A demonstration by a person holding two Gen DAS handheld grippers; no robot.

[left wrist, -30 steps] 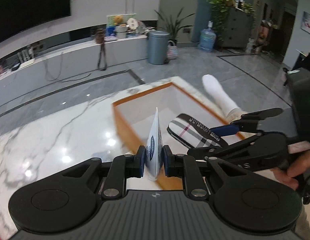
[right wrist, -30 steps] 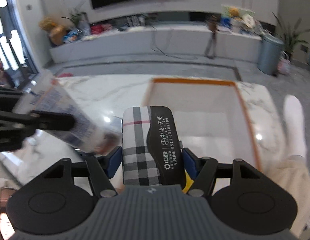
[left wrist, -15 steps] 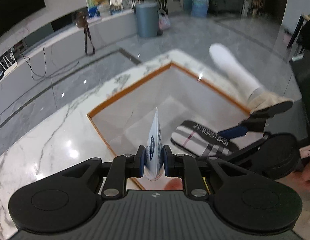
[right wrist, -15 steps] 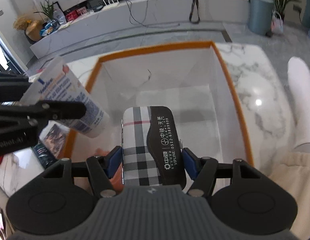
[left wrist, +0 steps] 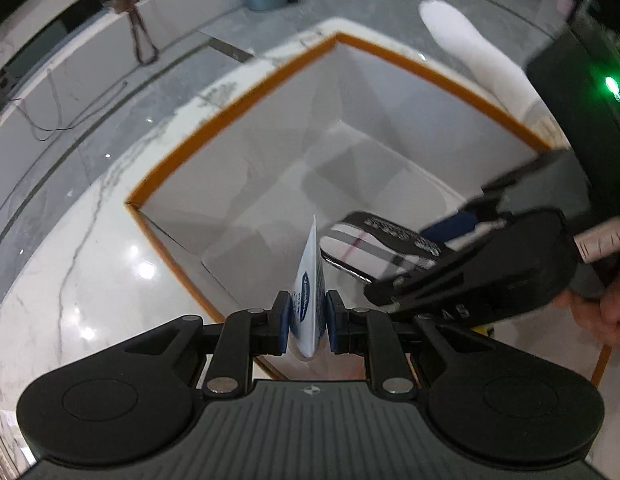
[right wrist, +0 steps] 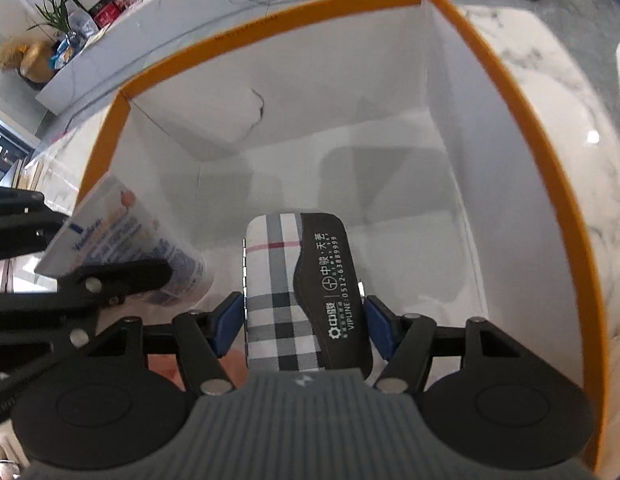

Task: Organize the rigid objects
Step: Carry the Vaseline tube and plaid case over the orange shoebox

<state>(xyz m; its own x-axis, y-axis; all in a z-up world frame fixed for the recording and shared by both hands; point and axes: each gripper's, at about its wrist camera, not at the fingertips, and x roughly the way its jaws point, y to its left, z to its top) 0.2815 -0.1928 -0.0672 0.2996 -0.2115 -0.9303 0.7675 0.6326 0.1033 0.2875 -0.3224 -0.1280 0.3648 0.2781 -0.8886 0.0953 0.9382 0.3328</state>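
Left wrist: plaid case [left wrist: 373,240] motion-blurred

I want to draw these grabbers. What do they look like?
Each one is black. The left gripper and the right gripper have two thin jointed fingers with blue pads, silver pins, two round flat discs and a ribbed grey top. A green light glows on the right one's body.
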